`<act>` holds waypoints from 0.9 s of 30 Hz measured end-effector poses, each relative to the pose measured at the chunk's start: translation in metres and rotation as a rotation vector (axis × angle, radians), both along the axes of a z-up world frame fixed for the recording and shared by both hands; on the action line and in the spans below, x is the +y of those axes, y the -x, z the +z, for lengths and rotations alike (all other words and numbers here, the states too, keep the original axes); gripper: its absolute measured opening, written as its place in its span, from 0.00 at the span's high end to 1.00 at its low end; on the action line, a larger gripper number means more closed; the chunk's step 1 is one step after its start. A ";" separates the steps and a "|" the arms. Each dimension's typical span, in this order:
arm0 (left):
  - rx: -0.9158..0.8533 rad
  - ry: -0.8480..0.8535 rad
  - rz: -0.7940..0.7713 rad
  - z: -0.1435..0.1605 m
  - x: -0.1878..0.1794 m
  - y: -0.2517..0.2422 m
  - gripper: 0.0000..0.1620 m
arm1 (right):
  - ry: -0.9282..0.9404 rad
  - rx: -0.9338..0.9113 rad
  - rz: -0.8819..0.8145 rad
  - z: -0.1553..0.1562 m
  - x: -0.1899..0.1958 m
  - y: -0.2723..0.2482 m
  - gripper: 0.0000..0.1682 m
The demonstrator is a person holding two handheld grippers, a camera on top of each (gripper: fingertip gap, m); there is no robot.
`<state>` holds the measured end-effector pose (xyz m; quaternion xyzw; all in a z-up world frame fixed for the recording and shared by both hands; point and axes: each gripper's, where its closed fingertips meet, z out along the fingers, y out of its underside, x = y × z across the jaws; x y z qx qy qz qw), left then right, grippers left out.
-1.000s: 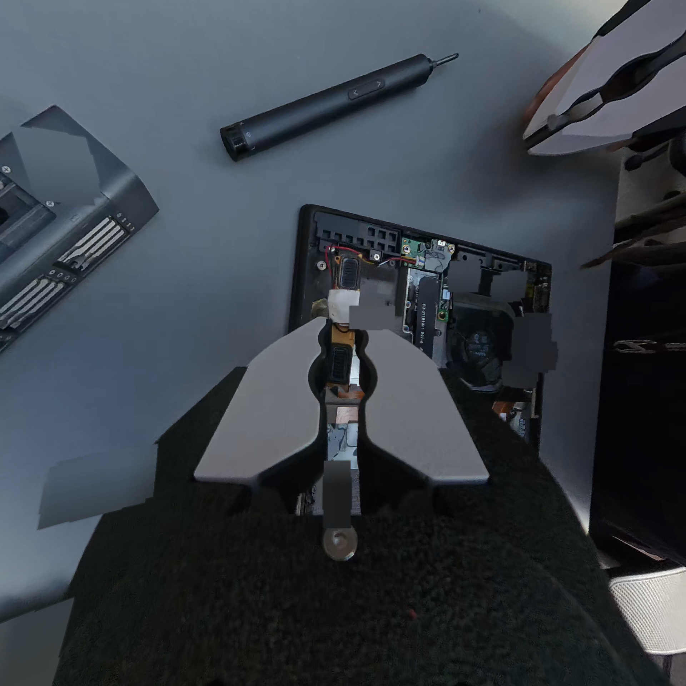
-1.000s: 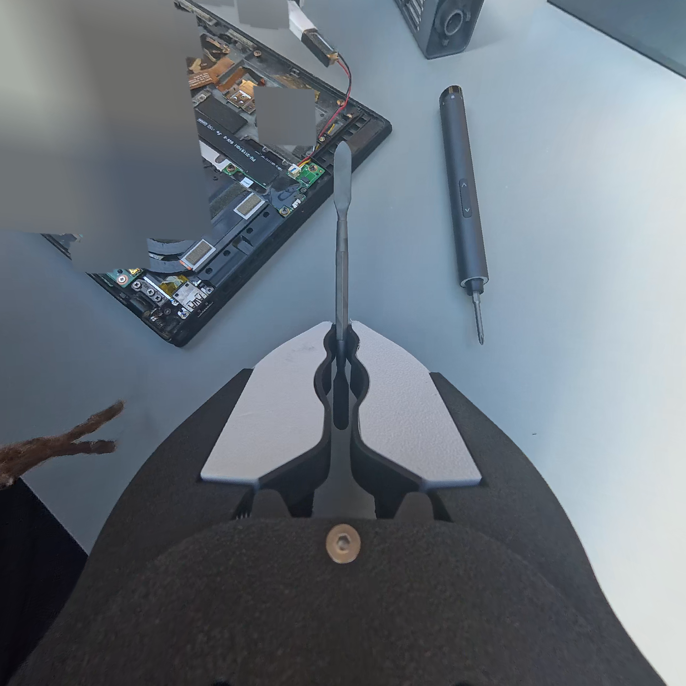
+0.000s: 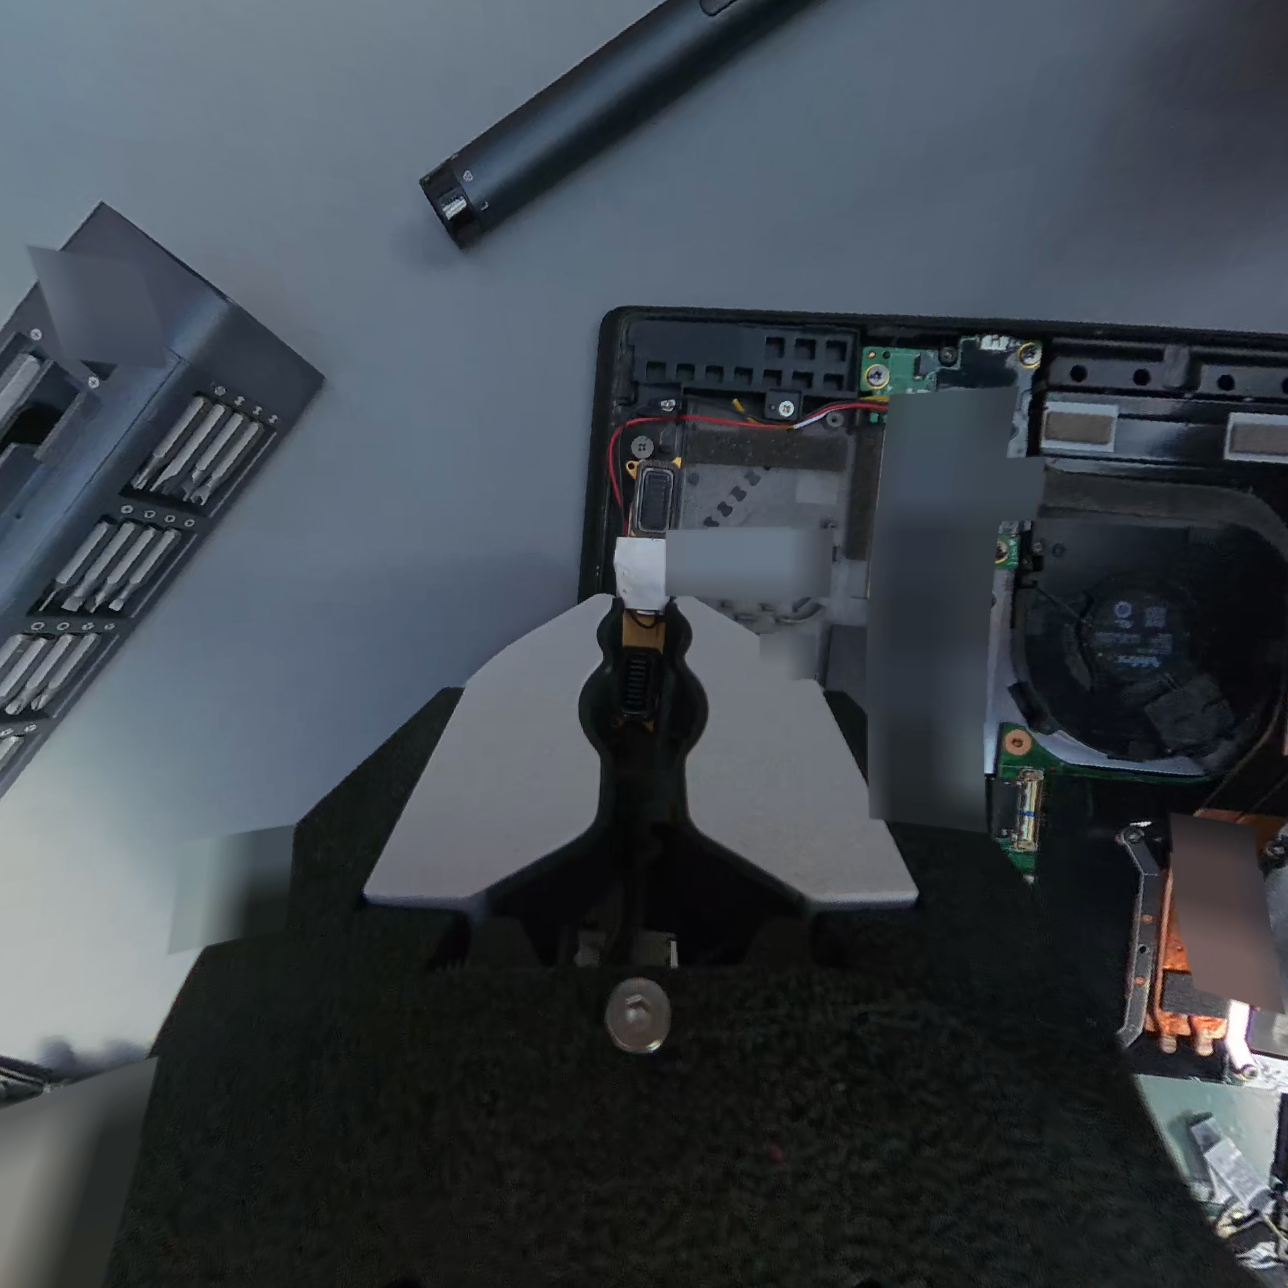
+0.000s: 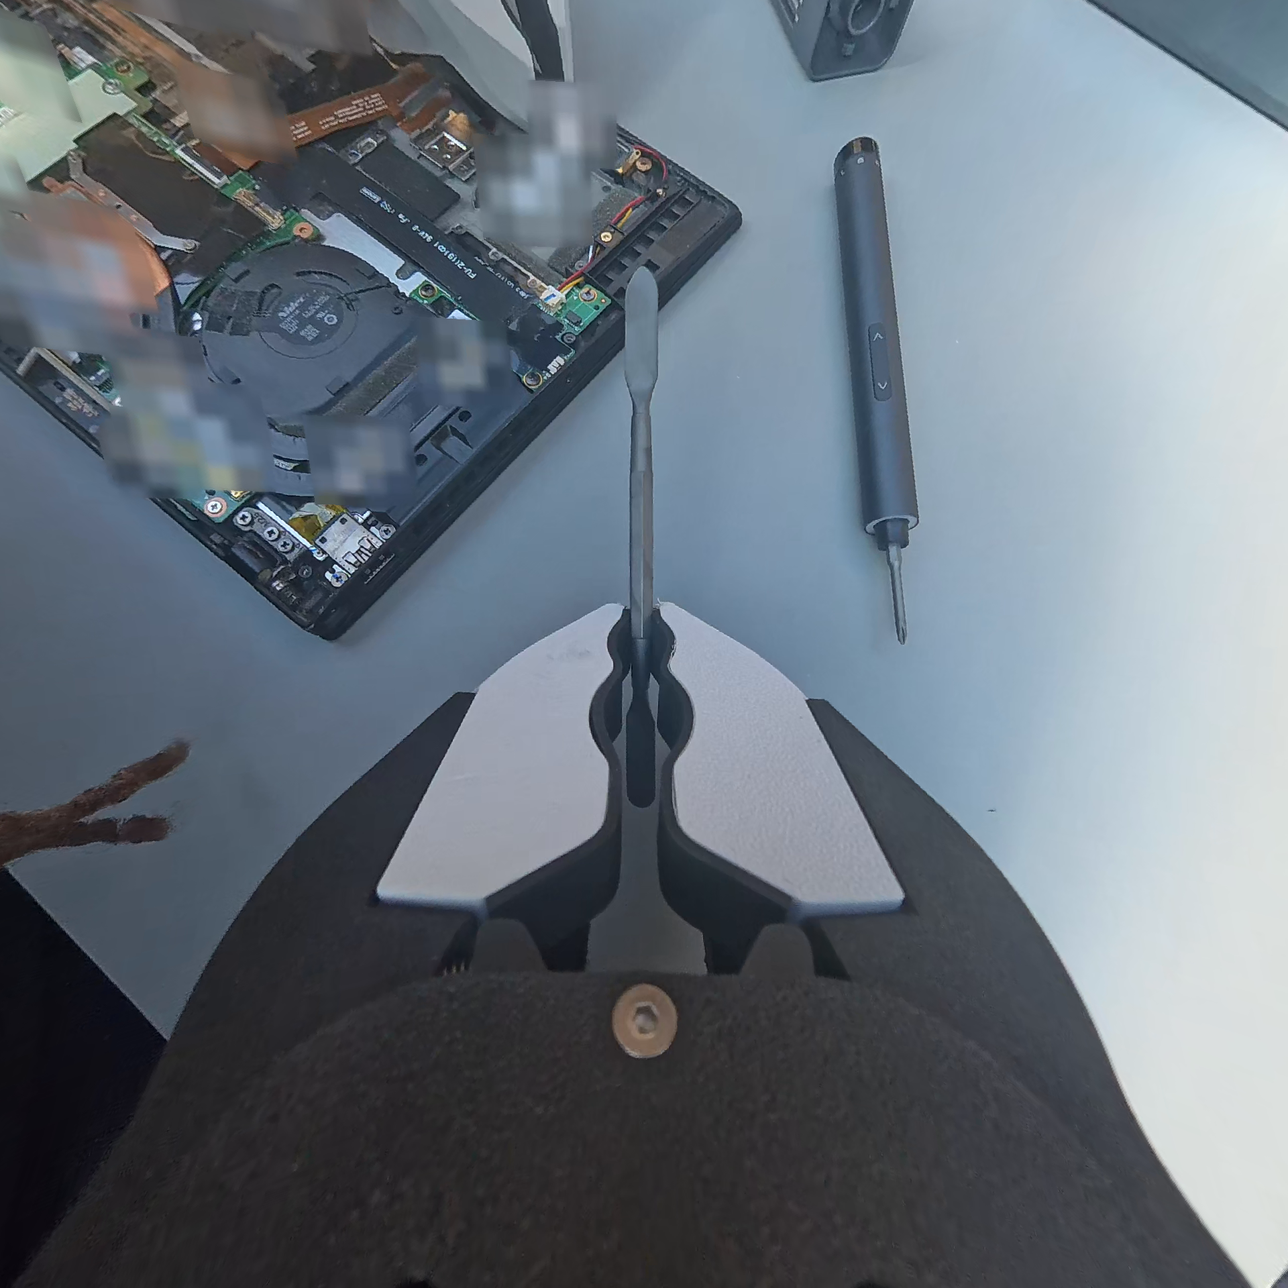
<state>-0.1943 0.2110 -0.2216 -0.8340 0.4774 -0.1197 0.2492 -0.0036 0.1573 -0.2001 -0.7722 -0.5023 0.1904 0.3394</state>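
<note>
An opened black laptop chassis [image 3: 739,355] lies on a grey table with its boards and fan [image 3: 1143,641] bare. My left gripper [image 3: 642,606] is shut on a small black speaker module [image 3: 640,679] at the chassis's left edge. White tape [image 3: 640,571] joins it to a second speaker [image 3: 656,496], which trails a red wire into the chassis. My right gripper [image 4: 641,613] is shut on a thin metal spudger [image 4: 641,446]. Its flat tip hovers at the laptop's near corner [image 4: 697,230], beside a small green board. The left gripper's white finger [image 4: 502,63] shows at the top of the right wrist view.
A dark electric screwdriver [image 4: 877,334] lies on the table right of the spudger; it also shows in the left wrist view [image 3: 627,104]. An open case of screwdriver bits [image 3: 174,446] lies at the left. The table edge runs at the lower left of the right wrist view. Across from one pair of fingers to the other is roughly 20 cm. The dark electric screwdriver [image 4: 877,334] sits 12 cm or so from the ends of my right fingers.
Both grippers have come closer to the laptop. The left one still holds the speaker module, now low at the chassis edge. The spudger tip now reaches the laptop's corner.
</note>
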 end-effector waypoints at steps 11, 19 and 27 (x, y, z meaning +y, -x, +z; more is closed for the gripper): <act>-0.051 -0.074 0.034 0.014 -0.004 0.007 0.82 | -0.012 -0.027 0.020 -0.003 0.002 0.007 0.98; -0.063 -0.081 0.020 0.013 0.008 -0.007 1.00 | -0.027 -0.041 0.017 -0.001 0.001 0.008 0.98; -0.050 -0.021 0.013 0.004 0.008 -0.010 1.00 | -0.020 -0.046 0.007 -0.003 0.001 0.004 0.98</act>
